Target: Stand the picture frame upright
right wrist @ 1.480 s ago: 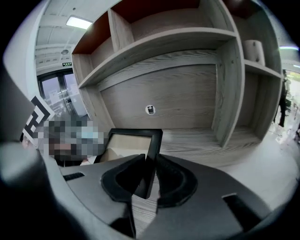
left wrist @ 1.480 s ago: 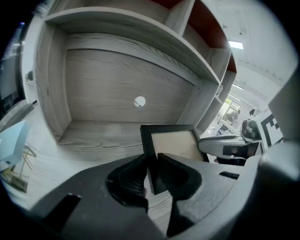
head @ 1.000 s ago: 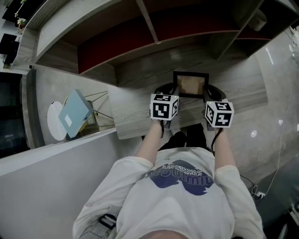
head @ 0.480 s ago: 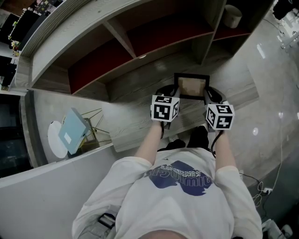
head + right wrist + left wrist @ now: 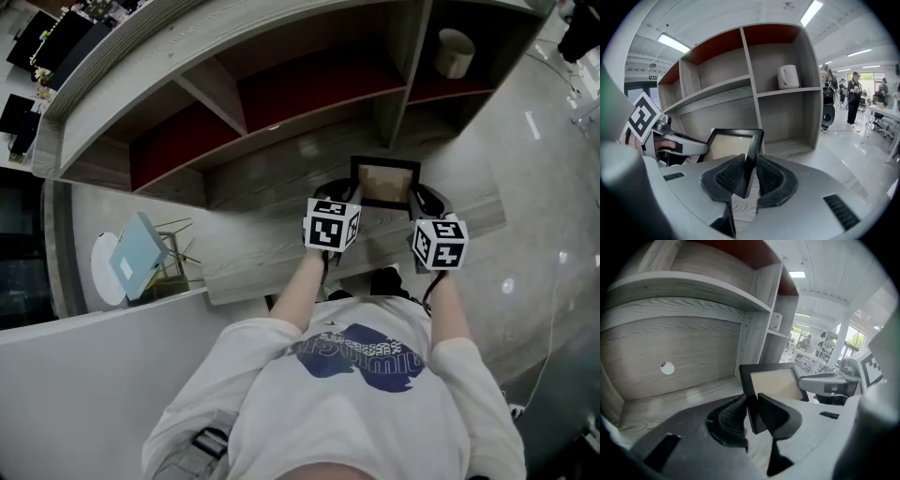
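- The picture frame [image 5: 384, 183], black-edged with a plain pale insert, is held over the wide wooden ledge [image 5: 281, 258] at the foot of the shelf unit [image 5: 234, 56], its face turned towards the person
- It looks close to upright; no view shows whether its lower edge touches the ledge
- The left gripper [image 5: 752, 411] is clamped on the frame's left border, the thin black edge pinched between its pads
- The right gripper [image 5: 750, 176] grips the right border the same way, so the frame hangs between the two
- Each hold is only on a narrow strip of moulding; a slight twist of one hand against the other could lever the border out of the pads and let that side drop
- No view shows the back of the frame, so I cannot tell whether a prop is folded out; without one, it would likely tip over once let go
- If one gripper lets go before the other, the frame would probably swing round the remaining grip and scrape or topple on the ledge
- The ledge looks smooth, so a frame set down at a lean may slide out at the foot
- A white jar [image 5: 456, 52] stands in the upper right compartment, well apart from the frame and in little danger
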{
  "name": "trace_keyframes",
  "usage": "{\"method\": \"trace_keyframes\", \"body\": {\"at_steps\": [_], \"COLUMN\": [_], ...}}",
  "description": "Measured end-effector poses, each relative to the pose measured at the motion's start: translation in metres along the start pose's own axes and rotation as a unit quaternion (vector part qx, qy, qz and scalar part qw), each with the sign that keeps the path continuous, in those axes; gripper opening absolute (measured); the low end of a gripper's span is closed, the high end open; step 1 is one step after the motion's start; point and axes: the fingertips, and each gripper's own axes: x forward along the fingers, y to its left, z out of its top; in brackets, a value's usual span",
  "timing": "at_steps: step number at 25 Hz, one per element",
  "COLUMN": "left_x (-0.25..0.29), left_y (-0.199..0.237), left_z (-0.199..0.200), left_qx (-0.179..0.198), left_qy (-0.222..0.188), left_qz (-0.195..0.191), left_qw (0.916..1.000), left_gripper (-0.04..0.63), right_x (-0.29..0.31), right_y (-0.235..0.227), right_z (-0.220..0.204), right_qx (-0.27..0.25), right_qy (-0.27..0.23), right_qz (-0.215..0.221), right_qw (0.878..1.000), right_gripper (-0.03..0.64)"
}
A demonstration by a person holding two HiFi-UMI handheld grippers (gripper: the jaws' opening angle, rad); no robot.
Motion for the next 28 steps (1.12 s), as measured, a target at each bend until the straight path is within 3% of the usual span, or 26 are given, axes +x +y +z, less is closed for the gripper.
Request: {"method": "trace_keyframes", "body": {"at_steps": [17,28], "left_x": [0.077,0.084], "left_y": [-0.039,-0.036], "left_z": [0.024,0.024], "left_qx": [-0.048,-0.046], "left_qy": [-0.012,-0.010], "left_qz": [0.061,0.061], "left_qw": [0.9969,0.9970], "left_gripper": [0.081,0.081], "right_x": [0.030,0.036], "right_y": [-0.091,-0.093], "right_z": [0.018,0.018], "right_qx": [-0.052,-0.057], "right_qy": [0.004,0.001], "right_qz": [0.071,0.068], "right_qw": [0.996,0.996], "right_gripper": [0.072,0.072]}}
